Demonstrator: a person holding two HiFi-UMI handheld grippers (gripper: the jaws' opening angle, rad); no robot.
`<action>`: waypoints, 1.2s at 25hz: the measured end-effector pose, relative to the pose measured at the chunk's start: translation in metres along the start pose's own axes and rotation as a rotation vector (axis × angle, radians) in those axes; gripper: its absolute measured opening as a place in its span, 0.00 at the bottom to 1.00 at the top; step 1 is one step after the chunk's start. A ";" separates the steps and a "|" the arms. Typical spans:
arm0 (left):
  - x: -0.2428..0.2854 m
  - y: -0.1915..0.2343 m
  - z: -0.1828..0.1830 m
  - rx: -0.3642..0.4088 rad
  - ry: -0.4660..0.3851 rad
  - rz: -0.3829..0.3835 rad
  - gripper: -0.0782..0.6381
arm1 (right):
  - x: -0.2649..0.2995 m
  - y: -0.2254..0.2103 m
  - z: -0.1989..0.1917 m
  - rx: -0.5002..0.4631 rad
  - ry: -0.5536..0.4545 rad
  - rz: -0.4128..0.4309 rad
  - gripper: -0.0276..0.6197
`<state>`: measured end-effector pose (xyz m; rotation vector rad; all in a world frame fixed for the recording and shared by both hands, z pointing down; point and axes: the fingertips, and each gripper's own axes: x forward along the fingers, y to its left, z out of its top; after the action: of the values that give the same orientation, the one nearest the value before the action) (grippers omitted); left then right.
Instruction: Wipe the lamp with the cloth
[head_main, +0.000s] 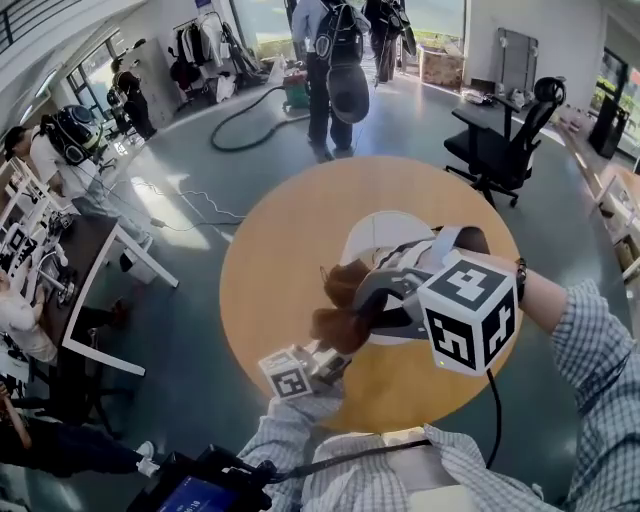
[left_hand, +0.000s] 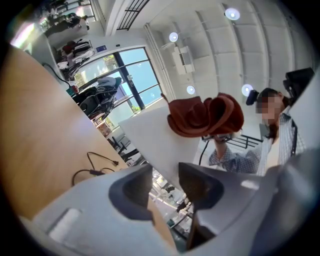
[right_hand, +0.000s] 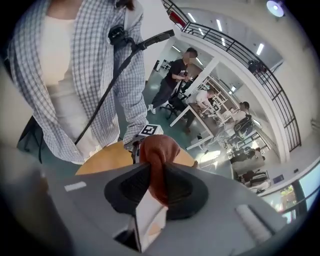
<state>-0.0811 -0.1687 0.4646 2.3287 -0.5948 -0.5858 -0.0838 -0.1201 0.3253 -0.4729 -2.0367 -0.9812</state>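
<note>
The round table of pale, honey-coloured wood (head_main: 260, 250) is plain, with no pattern. Over the table, the smooth lamp (head_main: 385, 232) is white and the crumpled cloth (head_main: 342, 300) is rust-brown. The left gripper (left_hand: 165, 187) and the right gripper (right_hand: 157, 187) are light grey with dark grey pads (right_hand: 131, 189). Each carries a cube (head_main: 468, 312) of black-and-white square markers. At the table's near edge, the shirt sleeve (head_main: 600, 350) is checked blue-grey and white. Around the table the floor (head_main: 190, 340) is grey-blue, and beyond the table stands a black office chair (head_main: 505, 150).

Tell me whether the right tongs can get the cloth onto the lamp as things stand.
Probably yes. The right tongs are shut on the cloth, and the cloth sits right at the white lamp with nothing visible between them.
</note>
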 end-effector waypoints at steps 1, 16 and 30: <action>-0.001 0.000 0.000 -0.002 0.001 0.004 0.33 | -0.006 0.006 -0.001 0.026 -0.011 -0.015 0.17; -0.003 -0.003 0.001 -0.041 0.005 0.010 0.33 | -0.031 0.106 -0.090 0.640 -0.070 -0.270 0.17; -0.013 0.000 -0.017 0.016 0.105 0.077 0.36 | 0.013 0.158 -0.145 1.307 -0.375 -0.577 0.17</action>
<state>-0.0822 -0.1531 0.4794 2.3238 -0.6384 -0.4217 0.0796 -0.1341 0.4647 0.7045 -2.6884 0.3379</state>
